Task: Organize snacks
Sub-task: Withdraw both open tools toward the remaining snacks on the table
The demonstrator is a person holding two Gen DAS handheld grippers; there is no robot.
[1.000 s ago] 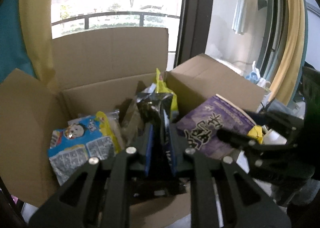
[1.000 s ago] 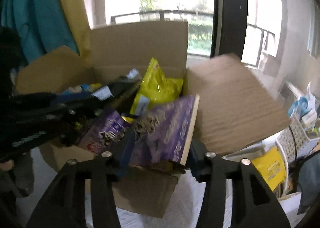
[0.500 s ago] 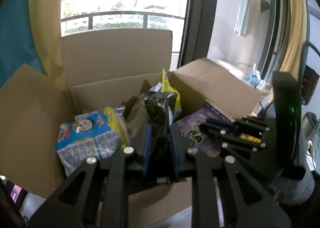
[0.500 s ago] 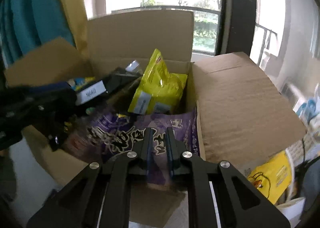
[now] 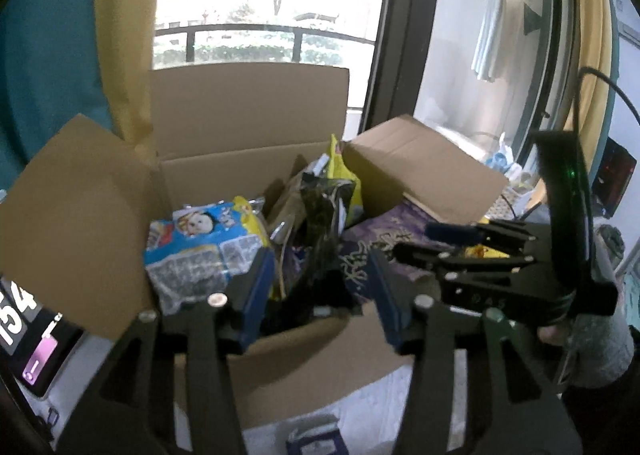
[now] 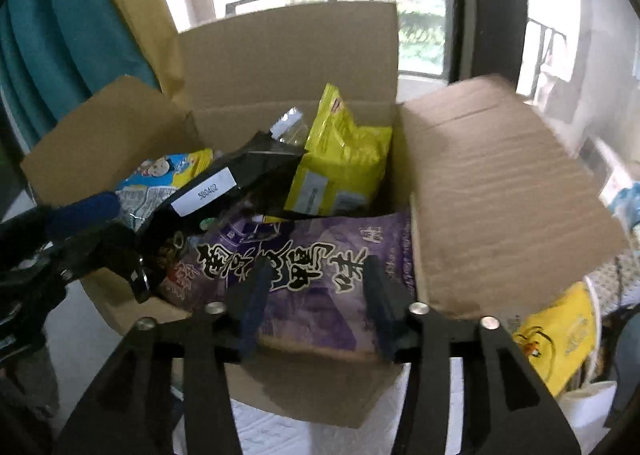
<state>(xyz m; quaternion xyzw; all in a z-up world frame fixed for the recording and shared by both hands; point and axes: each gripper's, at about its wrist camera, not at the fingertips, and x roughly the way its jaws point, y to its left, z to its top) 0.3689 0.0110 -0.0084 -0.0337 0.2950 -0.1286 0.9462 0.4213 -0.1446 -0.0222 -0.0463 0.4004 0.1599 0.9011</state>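
Note:
An open cardboard box (image 5: 248, 119) (image 6: 288, 55) holds several snack bags. My left gripper (image 5: 320, 291) is open at the box's near edge, its jaws either side of a black snack bag (image 5: 324, 215) that stands in the box. A blue and white bag (image 5: 204, 239) lies to its left. My right gripper (image 6: 316, 295) is open over a purple snack bag (image 6: 320, 255) that lies at the front right of the box. A yellow bag (image 6: 340, 167) leans at the back. The black bag (image 6: 240, 179) shows in the right wrist view too.
The box stands on a white surface (image 6: 280, 435) by a window with yellow and teal curtains. A yellow pouch (image 6: 560, 331) and a white basket sit to the right of the box. A phone-like screen (image 5: 36, 367) lies at the lower left.
Both grippers have opened. The left let go of the black bag and the right let go of the purple bag, which now lies in the box. Both drew back a little.

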